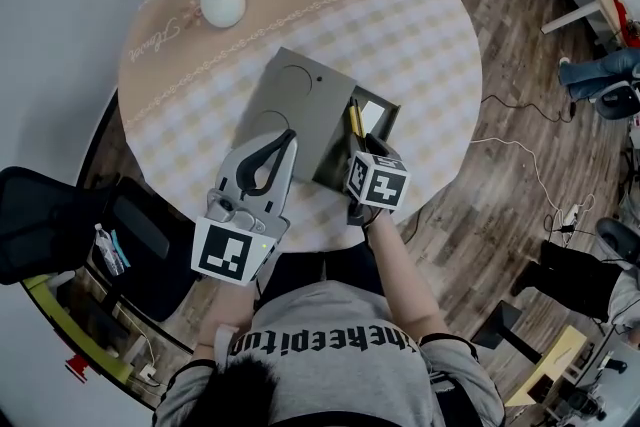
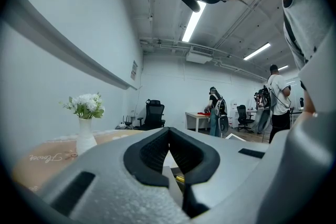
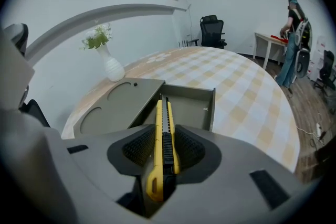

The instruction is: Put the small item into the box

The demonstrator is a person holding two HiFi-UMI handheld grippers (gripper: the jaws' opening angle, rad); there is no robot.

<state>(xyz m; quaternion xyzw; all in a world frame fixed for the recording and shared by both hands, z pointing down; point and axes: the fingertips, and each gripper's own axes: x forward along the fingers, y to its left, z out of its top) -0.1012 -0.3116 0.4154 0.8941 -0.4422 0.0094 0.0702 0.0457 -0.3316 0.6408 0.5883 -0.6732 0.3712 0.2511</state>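
A yellow utility knife (image 3: 162,113) is clamped lengthwise between the pads of my right gripper (image 3: 164,140), its blade end pointing out over the open grey box (image 3: 193,108). In the head view the knife (image 1: 354,118) hangs above the box's near compartment (image 1: 380,110), just ahead of the right gripper (image 1: 362,143). The box's flat lid (image 1: 290,95), with two round recesses, lies open to the left. My left gripper (image 1: 289,139) hovers over the lid's near edge, shut with nothing in it. Its jaws (image 2: 169,132) meet at the tips.
The box sits on a round table with a checked cloth (image 1: 420,25). A white vase of flowers (image 1: 220,0) stands at the far left. A black chair (image 1: 60,215) is beside the table at left. People (image 2: 216,113) stand at desks far off.
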